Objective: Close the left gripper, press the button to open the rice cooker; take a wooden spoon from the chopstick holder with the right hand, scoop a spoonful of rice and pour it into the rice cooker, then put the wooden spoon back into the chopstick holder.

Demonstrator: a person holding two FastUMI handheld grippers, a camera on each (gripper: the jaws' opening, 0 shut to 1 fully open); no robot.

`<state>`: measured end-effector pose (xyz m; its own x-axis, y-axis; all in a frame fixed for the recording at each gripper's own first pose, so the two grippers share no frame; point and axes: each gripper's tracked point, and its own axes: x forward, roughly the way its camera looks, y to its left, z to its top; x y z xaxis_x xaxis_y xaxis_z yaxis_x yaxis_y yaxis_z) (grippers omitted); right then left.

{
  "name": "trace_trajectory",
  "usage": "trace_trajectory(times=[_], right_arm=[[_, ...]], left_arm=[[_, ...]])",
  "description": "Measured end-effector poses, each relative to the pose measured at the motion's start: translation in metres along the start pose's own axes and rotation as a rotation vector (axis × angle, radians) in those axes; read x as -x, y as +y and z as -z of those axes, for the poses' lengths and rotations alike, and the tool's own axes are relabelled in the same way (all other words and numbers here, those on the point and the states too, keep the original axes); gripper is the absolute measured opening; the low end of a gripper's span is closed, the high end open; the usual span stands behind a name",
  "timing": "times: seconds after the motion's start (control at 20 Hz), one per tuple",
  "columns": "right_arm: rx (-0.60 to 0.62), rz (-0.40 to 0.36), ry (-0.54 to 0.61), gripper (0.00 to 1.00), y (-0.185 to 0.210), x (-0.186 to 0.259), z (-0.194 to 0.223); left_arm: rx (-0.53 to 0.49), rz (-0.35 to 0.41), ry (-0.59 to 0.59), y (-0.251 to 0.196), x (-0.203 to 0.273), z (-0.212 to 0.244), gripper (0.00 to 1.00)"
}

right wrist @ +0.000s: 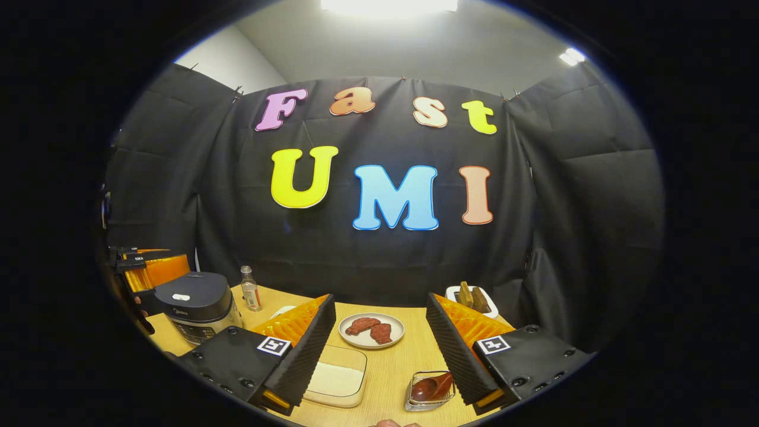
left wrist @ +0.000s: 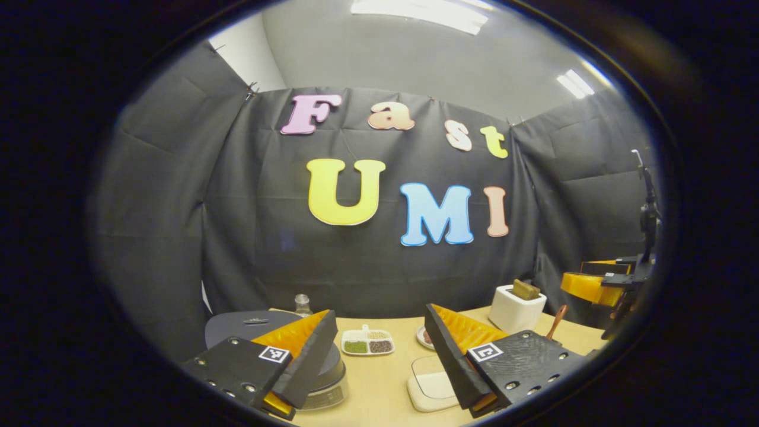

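Black-cloth booth, wooden counter [right wrist: 391,373]. Rice cooker [right wrist: 198,305] sits lid down at the counter's left edge; left gripper [left wrist: 379,362] hovers released beside it, not yet clenched for the button. Right gripper [right wrist: 379,362], fingers apart and empty, hangs over the rice dish [right wrist: 338,382], chopstick holder [right wrist: 430,391] with wooden spoon [right wrist: 433,385] near the front edge, within reach.

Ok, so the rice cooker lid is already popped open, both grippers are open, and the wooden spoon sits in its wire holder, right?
Not quite: the rice cooker lid is shut, lying flat on the body in the right gripper view. The rest holds: the left gripper and right gripper are both open, and the wooden spoon sits in its wire holder.
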<state>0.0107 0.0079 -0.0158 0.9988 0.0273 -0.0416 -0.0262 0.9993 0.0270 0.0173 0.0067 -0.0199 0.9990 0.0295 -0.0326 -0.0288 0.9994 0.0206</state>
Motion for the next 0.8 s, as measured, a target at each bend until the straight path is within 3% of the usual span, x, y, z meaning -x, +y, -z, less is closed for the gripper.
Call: trace_trajectory(times=[0.3, 0.4, 0.45, 0.7, 0.8], right_arm=[[0.028, -0.056, 0.006, 0.98, 0.026, -0.001, 0.006], [0.044, -0.071, 0.012, 0.98, 0.032, -0.002, 0.008], [0.052, -0.074, 0.014, 0.98, 0.034, -0.004, 0.009], [0.062, -0.102, 0.02, 0.98, 0.045, -0.004, 0.015], [0.043, -0.114, 0.022, 0.98, 0.05, -0.006, 0.017]], left_arm=[[0.013, 0.011, -0.03, 0.009, 0.008, -0.016, 0.91], [0.044, 0.038, -0.027, 0.007, 0.011, -0.012, 0.74], [0.056, 0.03, -0.025, 0.011, 0.012, -0.011, 0.72], [0.079, -0.084, 0.022, 0.049, 0.007, 0.005, 0.07], [0.122, -0.09, 0.047, 0.05, 0.004, 0.016, 0.07]])
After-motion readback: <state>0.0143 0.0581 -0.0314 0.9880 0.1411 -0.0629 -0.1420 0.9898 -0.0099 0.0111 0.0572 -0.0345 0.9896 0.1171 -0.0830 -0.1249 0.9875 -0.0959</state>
